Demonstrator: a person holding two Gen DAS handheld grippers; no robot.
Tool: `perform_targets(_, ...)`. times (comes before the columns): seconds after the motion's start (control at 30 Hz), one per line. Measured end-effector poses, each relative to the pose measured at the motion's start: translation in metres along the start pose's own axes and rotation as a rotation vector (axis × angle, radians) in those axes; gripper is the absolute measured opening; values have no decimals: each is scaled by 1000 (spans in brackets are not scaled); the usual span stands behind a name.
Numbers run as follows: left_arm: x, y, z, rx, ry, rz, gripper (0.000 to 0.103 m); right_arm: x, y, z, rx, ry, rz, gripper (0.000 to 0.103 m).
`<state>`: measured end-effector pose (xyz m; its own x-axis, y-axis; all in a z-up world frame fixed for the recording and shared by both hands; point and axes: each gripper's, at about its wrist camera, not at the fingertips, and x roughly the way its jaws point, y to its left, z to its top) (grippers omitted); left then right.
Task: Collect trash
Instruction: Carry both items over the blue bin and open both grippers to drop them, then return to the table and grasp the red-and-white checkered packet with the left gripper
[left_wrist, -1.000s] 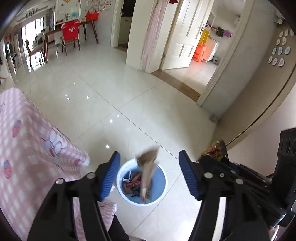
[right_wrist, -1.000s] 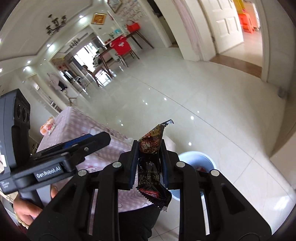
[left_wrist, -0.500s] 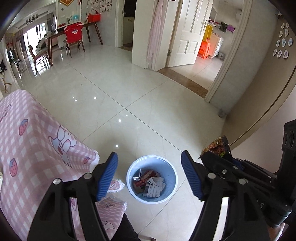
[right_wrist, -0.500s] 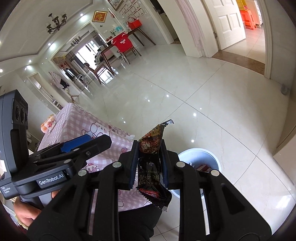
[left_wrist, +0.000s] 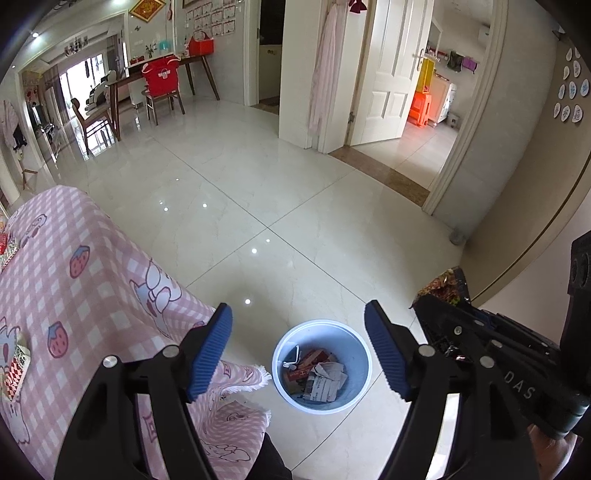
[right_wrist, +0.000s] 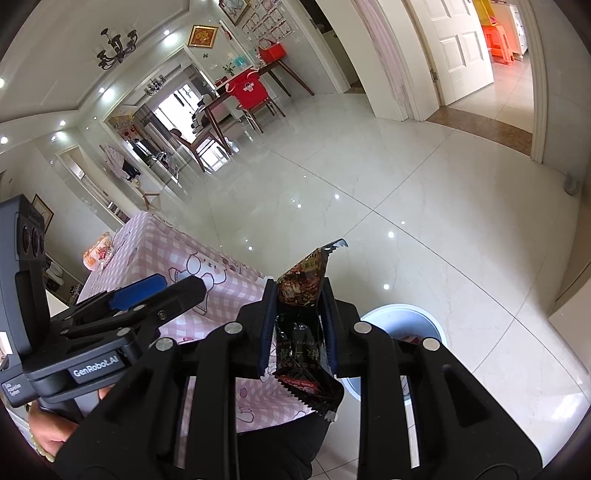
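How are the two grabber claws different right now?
The left gripper has its jaws wide apart and opening, with nothing between them; the right gripper is clamped on a dark snack wrapper. The left sits right over the blue bin; the right sits beside it. Both are black with blue pads.

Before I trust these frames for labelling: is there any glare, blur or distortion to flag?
Left wrist view: sharp, strong fisheye bending of the door frames, dark corners, small ceiling-light glints on the glossy floor; trash in the bin is readable. Right wrist view: same curvature, glints on the floor, bright far window; the snack wrapper in the right gripper is crisp.
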<state>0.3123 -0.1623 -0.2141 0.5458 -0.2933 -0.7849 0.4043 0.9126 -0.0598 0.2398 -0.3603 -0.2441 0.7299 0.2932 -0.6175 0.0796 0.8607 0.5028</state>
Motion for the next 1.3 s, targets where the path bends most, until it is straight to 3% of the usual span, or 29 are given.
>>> perform_targets(0.2,-5,5,3,3,-16,23,74,3,2,5,7,-20,0,27)
perform_targets(0.3,-5,7,3,2,-16,25,75,3,1,7,20,-24,-6,50)
perform_targets(0.63,-28,22,0,-2,-48,24,75,-6,21,10,-14,-37,-7,50)
perform_targets(0.8,-58,41,-4,-6,-100,42,75,-11,54,11,-64,-44,30,50)
perform_targets(1.03,-113,96,-22,40,-161,168,78,-4,123,2,-178,-17,110,51)
perform_targets(1.2,-134,153,-45,58,-143,235,78,14,173,-14,-260,28,159,52)
perform_targets(1.3,-137,180,-52,44,-118,235,78,26,197,-24,-294,50,170,52)
